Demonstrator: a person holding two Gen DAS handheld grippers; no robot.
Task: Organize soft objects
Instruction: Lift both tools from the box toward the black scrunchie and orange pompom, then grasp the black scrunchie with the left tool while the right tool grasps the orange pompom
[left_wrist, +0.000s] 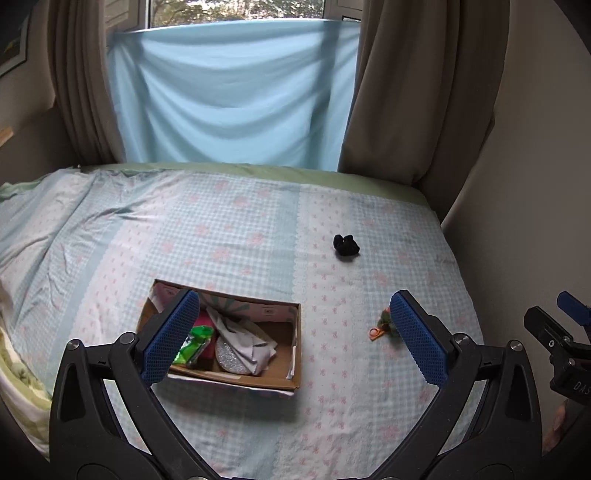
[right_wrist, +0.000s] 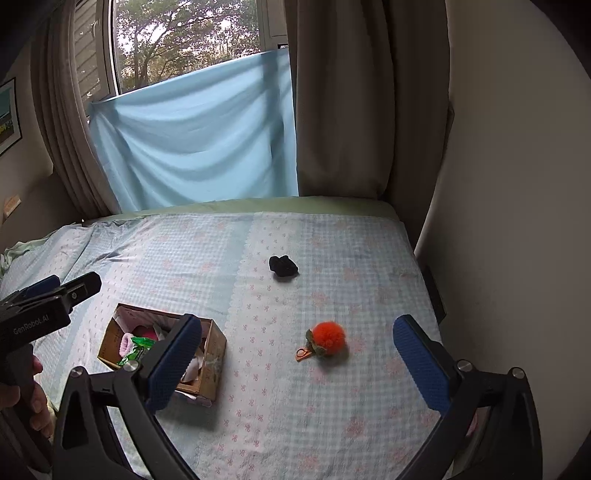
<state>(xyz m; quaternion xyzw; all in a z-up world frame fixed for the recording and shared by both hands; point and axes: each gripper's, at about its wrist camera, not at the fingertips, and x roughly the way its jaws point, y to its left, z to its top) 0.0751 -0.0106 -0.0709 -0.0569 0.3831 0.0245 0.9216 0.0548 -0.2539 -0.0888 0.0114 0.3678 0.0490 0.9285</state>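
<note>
Both grippers are hanging over the bed with nothing in them: the left gripper (left_wrist: 293, 336) has its blue pads spread wide, and the right gripper (right_wrist: 297, 360) is splayed the same way.

Closest in is the cardboard box (left_wrist: 284, 354) sitting on the checked bedspread (left_wrist: 229, 229), under the left gripper's left finger. It's already got stuff in it: a green shiny packet (left_wrist: 194, 345), something pink (right_wrist: 127, 341), a white-and-grey cloth (left_wrist: 245, 341) and a glittery silver piece (left_wrist: 231, 360) tucked under that cloth.

Just right of the box, lying loose on the bedspread, there's a fuzzy orange pom-pom (right_wrist: 330, 336) with a green bit and an orange clip on it. Further back and well apart from it is a small black scrunched-up thing (right_wrist: 283, 266), can't tell exactly what.

Behind the bed, a light blue sheet (left_wrist: 232, 92) hangs across the window between brown curtains (left_wrist: 417, 85).
</note>
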